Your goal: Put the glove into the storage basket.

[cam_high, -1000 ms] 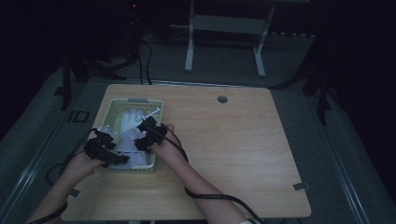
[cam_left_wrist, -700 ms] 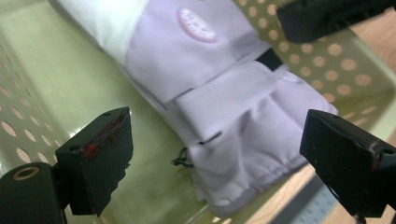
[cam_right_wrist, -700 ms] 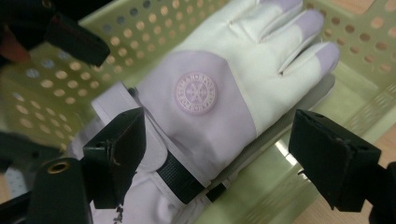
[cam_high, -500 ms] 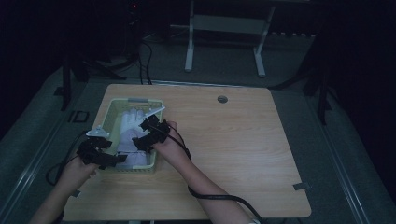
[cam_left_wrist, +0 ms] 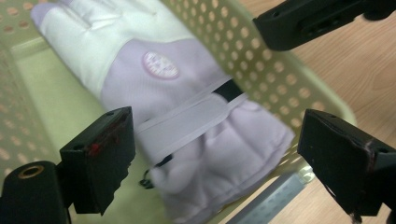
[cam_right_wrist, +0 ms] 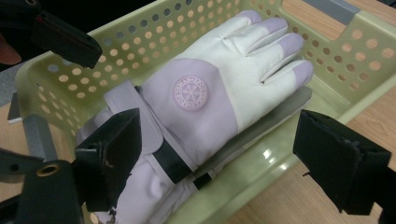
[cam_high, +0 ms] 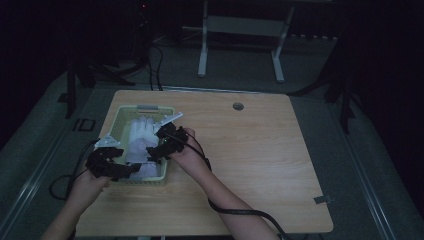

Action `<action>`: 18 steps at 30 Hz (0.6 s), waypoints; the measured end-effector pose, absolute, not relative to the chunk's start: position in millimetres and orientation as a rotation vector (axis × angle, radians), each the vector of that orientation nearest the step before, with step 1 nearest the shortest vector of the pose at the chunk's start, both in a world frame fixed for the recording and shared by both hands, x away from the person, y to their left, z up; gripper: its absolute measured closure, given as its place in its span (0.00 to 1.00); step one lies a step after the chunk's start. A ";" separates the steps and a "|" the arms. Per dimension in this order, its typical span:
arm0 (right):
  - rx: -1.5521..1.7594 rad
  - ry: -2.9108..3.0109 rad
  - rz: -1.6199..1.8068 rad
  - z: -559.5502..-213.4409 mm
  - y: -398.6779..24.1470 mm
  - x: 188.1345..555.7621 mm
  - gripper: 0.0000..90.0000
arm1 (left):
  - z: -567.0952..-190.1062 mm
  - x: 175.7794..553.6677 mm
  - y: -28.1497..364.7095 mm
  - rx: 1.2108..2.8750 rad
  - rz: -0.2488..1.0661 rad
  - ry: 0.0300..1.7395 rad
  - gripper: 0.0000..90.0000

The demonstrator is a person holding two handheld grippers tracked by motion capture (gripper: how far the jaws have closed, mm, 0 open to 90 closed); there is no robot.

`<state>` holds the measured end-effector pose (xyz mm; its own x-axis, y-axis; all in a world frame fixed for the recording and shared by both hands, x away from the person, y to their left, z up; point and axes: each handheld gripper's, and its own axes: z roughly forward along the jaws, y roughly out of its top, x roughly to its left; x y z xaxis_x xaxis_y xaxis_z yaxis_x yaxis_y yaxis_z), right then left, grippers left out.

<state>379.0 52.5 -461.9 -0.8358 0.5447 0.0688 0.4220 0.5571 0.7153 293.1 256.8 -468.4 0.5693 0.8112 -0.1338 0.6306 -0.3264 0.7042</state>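
Observation:
A white and lilac padded glove (cam_high: pixel 140 131) lies in a pale green perforated basket (cam_high: pixel 145 107) at the table's left. My left gripper (cam_high: pixel 127 170) hovers over the basket's near left corner. Its jaws stand open in the left gripper view (cam_left_wrist: pixel 219 163), with the glove's cuff (cam_left_wrist: pixel 205 140) below and beyond them, untouched. My right gripper (cam_high: pixel 156 151) hangs over the basket's near right side. Its jaws have just been opening and stand wide in the right gripper view (cam_right_wrist: pixel 229 158), above the glove (cam_right_wrist: pixel 205 93) with its round badge, gripping nothing.
The basket sits on a wooden table (cam_high: pixel 260 160) with a round cable hole (cam_high: pixel 238 106) near the far edge. A black cable (cam_high: pixel 240 212) trails from the right hand across the table's near side. White desk legs (cam_high: pixel 202 45) stand on the dark floor behind.
Both grippers have lifted a little off the glove. The left hand has drawn back toward the basket's near left corner. The glove stays in the basket.

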 end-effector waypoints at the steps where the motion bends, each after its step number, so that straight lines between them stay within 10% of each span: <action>1: 0.823 2.622 1.138 -461.1 48.6 379.0 0.17 | -467.1 293.4 253.8 2.057 0.308 1.150 0.13; 18: 0.875 2.559 1.131 -456.3 2.2 382.5 0.17 | -467.2 293.7 200.9 2.028 0.294 1.067 0.13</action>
<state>382.5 2.2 -456.3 -0.8016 0.5961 0.0457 0.4352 0.5293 0.7283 293.7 200.9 -467.2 0.6161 0.7725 -0.1540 0.5843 -0.3171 0.7470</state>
